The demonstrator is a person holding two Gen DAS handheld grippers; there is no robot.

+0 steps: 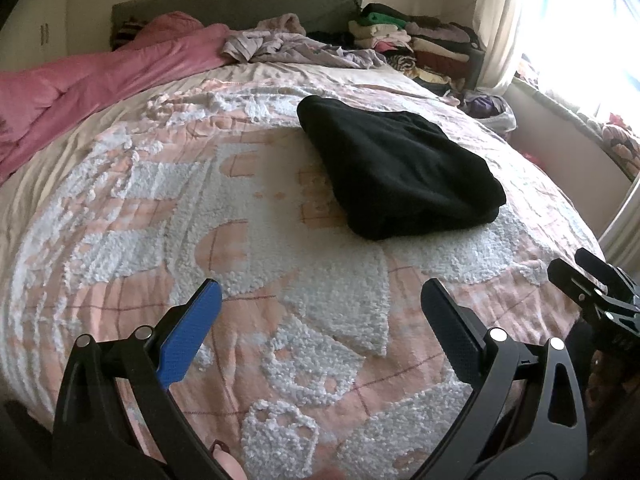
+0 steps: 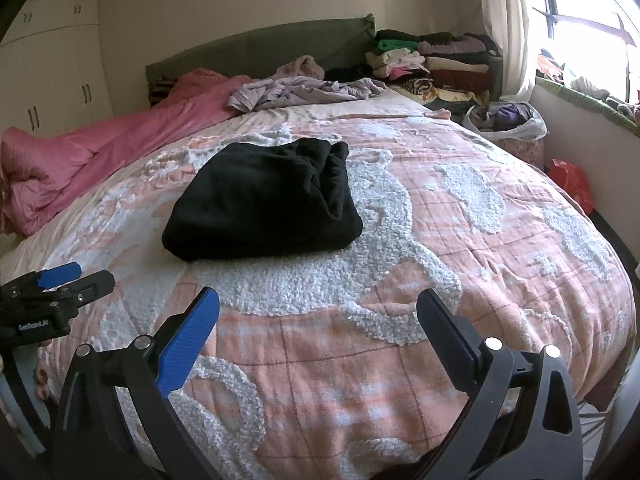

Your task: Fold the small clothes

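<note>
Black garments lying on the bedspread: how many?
1. The black garment lies folded mid-bed on the pink bedspread, ahead of both open grippers. Dark items in the clothes pile by the headboard may include more.

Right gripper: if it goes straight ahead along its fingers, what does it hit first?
Probably the bedspread, just short of the black folded garment. The right gripper is open and empty, angled down over the bed, with the garment ahead and slightly left of centre. Depth is unclear in the fisheye.

I see a black garment (image 2: pixel 264 204) folded into a thick bundle, lying flat on the pink-and-white bedspread (image 2: pixel 440 264), centre-left in my right view, its rolled edges bunched at upper right.
</note>
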